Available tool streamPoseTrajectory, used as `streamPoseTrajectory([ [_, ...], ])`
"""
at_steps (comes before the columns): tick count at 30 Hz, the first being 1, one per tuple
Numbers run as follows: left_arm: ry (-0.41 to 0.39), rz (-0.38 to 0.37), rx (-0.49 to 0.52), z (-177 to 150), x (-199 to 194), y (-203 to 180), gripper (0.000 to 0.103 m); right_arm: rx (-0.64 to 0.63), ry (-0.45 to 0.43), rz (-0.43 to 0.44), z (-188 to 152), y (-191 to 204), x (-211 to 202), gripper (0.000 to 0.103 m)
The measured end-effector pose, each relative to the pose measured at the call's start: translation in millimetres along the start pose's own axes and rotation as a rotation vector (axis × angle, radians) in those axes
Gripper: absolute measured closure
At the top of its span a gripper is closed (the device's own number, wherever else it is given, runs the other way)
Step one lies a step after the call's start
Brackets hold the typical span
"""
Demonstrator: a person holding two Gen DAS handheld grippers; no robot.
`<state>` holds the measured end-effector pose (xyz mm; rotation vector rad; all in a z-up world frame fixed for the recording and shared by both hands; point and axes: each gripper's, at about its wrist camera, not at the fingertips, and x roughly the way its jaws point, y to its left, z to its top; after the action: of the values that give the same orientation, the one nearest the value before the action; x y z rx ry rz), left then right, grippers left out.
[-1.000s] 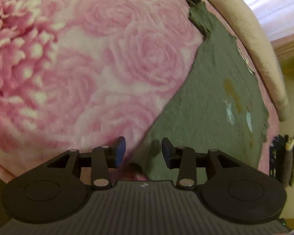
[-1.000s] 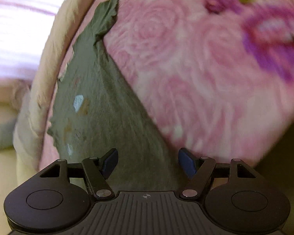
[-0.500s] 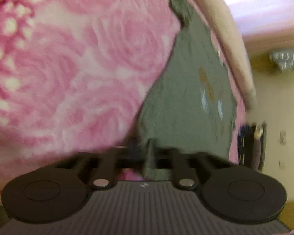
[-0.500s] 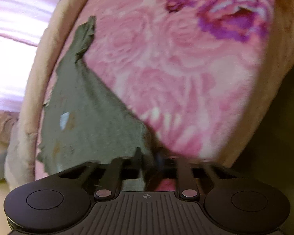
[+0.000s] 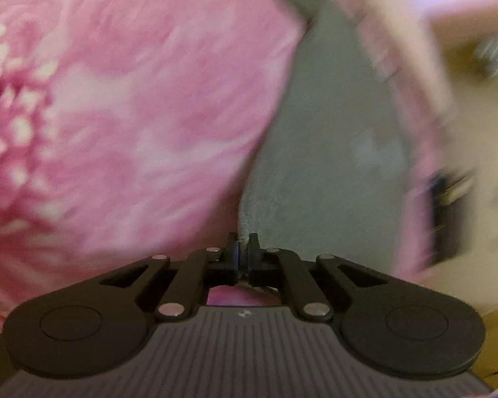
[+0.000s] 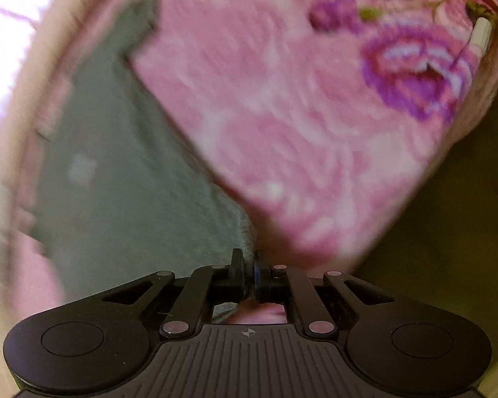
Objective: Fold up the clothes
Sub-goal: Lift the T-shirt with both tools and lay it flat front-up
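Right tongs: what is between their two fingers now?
An edge of the grey-green garment is pinched in the right tongs, as the right wrist view shows; behind lies the pink floral blanket.

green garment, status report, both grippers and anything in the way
Left gripper shut on green garment near edge. Right gripper shut on the same garment's other corner. Garment on pink floral blanket, nothing in the way.

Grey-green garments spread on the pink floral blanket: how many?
1. The grey-green garment lies flat along the pink floral blanket edge, its near corners pinched by the left gripper and right gripper. Blurred; none other visible.
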<state>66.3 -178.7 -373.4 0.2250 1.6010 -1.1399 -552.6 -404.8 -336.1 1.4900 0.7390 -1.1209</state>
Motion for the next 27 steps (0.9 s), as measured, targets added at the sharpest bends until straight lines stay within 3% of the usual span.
streamPoseTrajectory([
  [2, 0.002, 0.133, 0.098, -12.9, 16.2, -7.6, 0.095, -0.069, 0.006, -0.075, -7.9, 4.6, 21.4, 0.099],
  [4, -0.038, 0.205, 0.171, -21.0, 12.1, -22.4, 0.09, -0.169, -0.029, -0.111, -16.5, 16.2, 18.1, 0.099],
  [5, -0.049, 0.257, 0.194, -22.1, 9.0, -27.5, 0.089, -0.229, -0.039, -0.155, -20.6, 23.2, 14.4, 0.082],
  [6, -0.065, 0.302, 0.208, -22.7, 4.0, -33.5, 0.089, -0.284, -0.049, -0.218, -24.3, 29.8, 11.0, 0.047],
  [7, -0.082, 0.346, 0.222, -23.4, -1.1, -39.5, 0.087, -0.353, -0.09, -0.314, -29.5, 38.2, 6.0, 0.032],
  [8, -0.106, 0.36, 0.236, -23.4, -6.4, -47.0, 0.087, -0.414, -0.137, -0.35, -33.8, 46.4, 1.4, 0.029],
  [10, -0.144, 0.344, 0.273, -25.2, -13.6, -63.7, 0.087, -0.537, -0.233, -0.417, -42.5, 62.8, -7.7, 0.029],
  [13, -0.129, 0.224, 0.347, -29.9, 4.1, -97.7, 0.087, -0.596, -0.298, -0.235, -53.1, 91.6, -9.4, 0.029],
  [16, -0.097, 0.158, 0.431, -44.1, 45.1, -126.6, 0.086, -0.652, -0.271, -0.116, -71.7, 122.3, 20.8, 0.029],
  [19, -0.076, 0.182, 0.472, -62.1, 72.3, -136.2, 0.086, -0.734, -0.261, -0.209, -98.5, 128.7, 56.8, 0.029],
  [21, -0.084, 0.206, 0.49, -79.1, 71.6, -133.1, 0.085, -0.768, -0.201, -0.274, -113.9, 117.6, 71.4, 0.029],
  [22, -0.062, 0.217, 0.493, -87.5, 67.2, -128.7, 0.085, -0.754, -0.207, -0.249, -120.7, 107.0, 65.6, 0.029],
  [25, 0.054, 0.24, 0.416, -98.6, 51.5, -110.2, 0.084, -0.693, -0.116, -0.261, -127.7, 82.6, 50.5, 0.029],
  [27, 0.12, 0.266, 0.358, -102.6, 39.1, -101.5, 0.085, -0.7, -0.018, -0.358, -132.6, 79.2, 49.2, 0.029],
])
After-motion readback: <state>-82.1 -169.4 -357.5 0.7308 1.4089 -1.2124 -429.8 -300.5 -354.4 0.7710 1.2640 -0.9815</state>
